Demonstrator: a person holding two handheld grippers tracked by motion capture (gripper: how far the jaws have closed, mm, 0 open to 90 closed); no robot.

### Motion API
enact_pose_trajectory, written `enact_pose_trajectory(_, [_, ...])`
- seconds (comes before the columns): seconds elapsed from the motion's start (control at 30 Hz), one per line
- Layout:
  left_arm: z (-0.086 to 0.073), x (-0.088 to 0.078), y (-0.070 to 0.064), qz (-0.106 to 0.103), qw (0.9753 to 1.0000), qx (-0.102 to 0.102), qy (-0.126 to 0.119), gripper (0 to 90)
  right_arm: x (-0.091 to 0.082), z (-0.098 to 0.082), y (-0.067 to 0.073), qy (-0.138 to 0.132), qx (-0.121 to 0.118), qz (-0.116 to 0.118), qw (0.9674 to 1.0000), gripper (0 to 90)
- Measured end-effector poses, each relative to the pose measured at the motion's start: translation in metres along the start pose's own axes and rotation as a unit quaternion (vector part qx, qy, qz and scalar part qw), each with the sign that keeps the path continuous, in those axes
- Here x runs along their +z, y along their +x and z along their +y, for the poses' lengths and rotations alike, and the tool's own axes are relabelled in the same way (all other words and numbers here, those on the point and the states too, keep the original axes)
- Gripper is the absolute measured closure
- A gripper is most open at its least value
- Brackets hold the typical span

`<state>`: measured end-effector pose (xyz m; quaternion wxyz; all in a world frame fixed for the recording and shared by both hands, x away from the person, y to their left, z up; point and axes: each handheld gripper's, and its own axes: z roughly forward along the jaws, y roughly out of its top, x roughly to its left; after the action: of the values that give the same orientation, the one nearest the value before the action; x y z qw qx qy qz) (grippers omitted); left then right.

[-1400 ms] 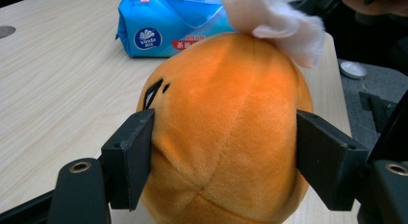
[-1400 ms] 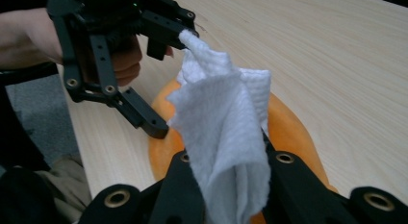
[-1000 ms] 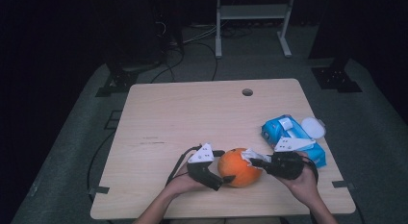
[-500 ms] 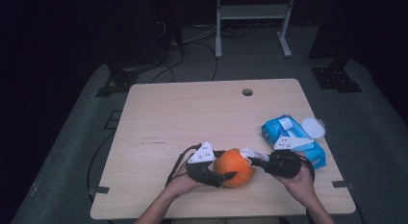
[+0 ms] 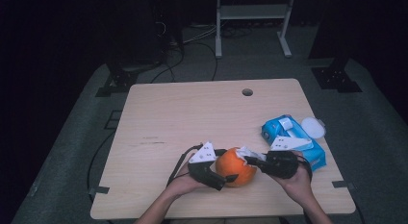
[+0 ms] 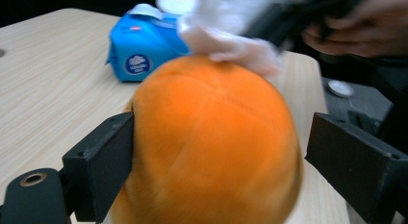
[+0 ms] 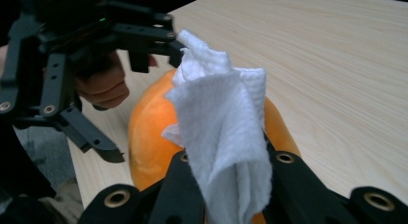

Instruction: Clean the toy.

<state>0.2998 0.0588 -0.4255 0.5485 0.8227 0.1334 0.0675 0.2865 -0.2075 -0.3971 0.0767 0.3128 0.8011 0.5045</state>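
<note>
we see a round orange plush ball (image 5: 235, 166) sitting on the pale wooden table (image 5: 192, 118), close to the near edge and a little right of the middle. it is nearly as wide as it is tall, so we can name no clear long axis and no way it points; a faint seam runs over its top in the left gripper view.

the left gripper (image 5: 222, 178) reaches in from the ball's left. its jaws have just been opening, with the ball between them. in the left gripper view the left-hand jaw lies against the plush, while the right-hand jaw stands clear of it with a gap showing, so the left gripper stands open around the ball rather than clamped on it.

the right gripper (image 5: 251, 161) comes from the right and is closed tight on a crumpled white paper wipe (image 7: 226, 137). the wipe drapes over the top of the ball, touching it on the upper right side.

just behind the right hand (image 5: 300, 183) lies a blue soft pack of wipes (image 5: 284, 135), near the ball but apart from it, with a white round lid (image 5: 312, 126) beside it toward the table's right edge.

the ball has little table between it and the near edge, where both forearms come in. to the left and toward the far side the wood lies bare up to a small round hole (image 5: 247, 92) near the far edge. to the right the pack narrows the way.
</note>
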Motion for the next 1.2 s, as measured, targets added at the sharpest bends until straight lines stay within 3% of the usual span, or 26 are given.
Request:
enact_pose_trajectory(0.07, [0.000,0.000,-0.002,0.013,0.9999,0.011,0.000,19.9,-0.003,-0.002,-0.005,-0.002,0.006,-0.005,1.0000,81.7])
enact_pose_trajectory(0.13, [0.001,0.001,-0.003,0.027,0.9996,0.008,0.001,24.5,-0.005,-0.001,-0.005,-0.001,0.006,-0.008,1.0000,81.8])
enact_pose_trajectory(0.23, [0.001,0.002,-0.003,0.040,0.9992,0.000,-0.001,27.4,-0.007,0.003,0.005,-0.001,-0.012,-0.018,0.9998,81.8])
enact_pose_trajectory(0.27, [0.000,0.002,-0.003,0.041,0.9992,-0.001,-0.002,27.4,-0.008,0.006,0.011,-0.004,-0.022,-0.012,0.9997,81.8])
enact_pose_trajectory(0.4, [0.000,0.001,-0.001,0.036,0.9993,0.001,-0.007,17.5,-0.007,0.009,0.018,0.002,-0.043,-0.017,0.9989,81.8])
enact_pose_trajectory(0.53, [-0.005,0.007,0.004,0.042,0.9991,-0.003,-0.003,8.4,-0.009,0.003,0.004,-0.004,-0.017,-0.016,0.9997,81.8])
enact_pose_trajectory(0.57, [-0.006,0.009,0.005,0.035,0.9993,-0.010,-0.001,7.7,-0.010,0.002,0.002,-0.005,-0.013,-0.016,0.9998,81.8])
enact_pose_trajectory(0.7, [-0.005,0.012,-0.002,0.015,0.9996,0.018,0.014,13.6,-0.010,0.000,-0.003,-0.003,-0.013,-0.019,0.9997,81.7])
enact_pose_trajectory(0.77, [-0.005,0.010,-0.003,0.003,0.9998,0.018,0.011,15.9,-0.013,-0.001,-0.008,-0.007,-0.004,-0.024,0.9997,81.6])
enact_pose_trajectory(0.87, [-0.006,0.012,-0.001,0.016,0.9998,0.010,0.009,14.2,-0.014,-0.002,-0.010,-0.008,0.005,-0.017,0.9998,81.6])
enact_pose_trajectory(1.0, [-0.009,0.020,0.000,0.029,0.9995,-0.001,0.015,5.2,-0.010,0.000,-0.006,-0.005,-0.004,-0.014,0.9999,81.6])
enact_pose_trajectory(1.13, [0.000,0.016,-0.006,0.037,0.9991,0.001,0.023,23.5,-0.011,0.001,-0.004,-0.004,0.000,-0.015,0.9999,81.7])
enact_pose_trajectory(1.2, [0.006,0.011,-0.007,0.028,0.9993,0.006,0.026,26.2,-0.015,0.004,-0.003,-0.015,0.005,-0.004,0.9999,82.0])
